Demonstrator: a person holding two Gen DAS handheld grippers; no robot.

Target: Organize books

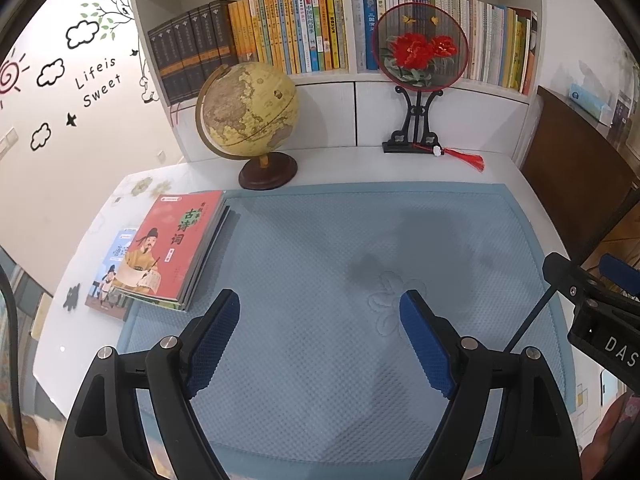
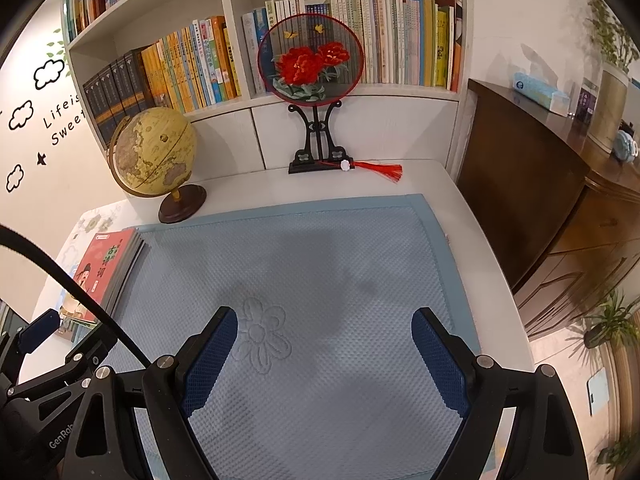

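Observation:
A stack of books with a red cover on top lies flat at the left edge of the blue mat, partly over a blue-covered book on the white desk. The right wrist view shows the same red-topped stack at its far left. My left gripper hovers open over the mat, to the right of the stack, with nothing between its blue pads. My right gripper is open too, above the mat's flower pattern, holding nothing. Rows of upright books fill the white bookshelf behind.
A globe stands at the back left of the desk and a round red-flower fan on a black stand at the back centre. A dark wooden cabinet borders the desk on the right. The other gripper's body shows at the right edge.

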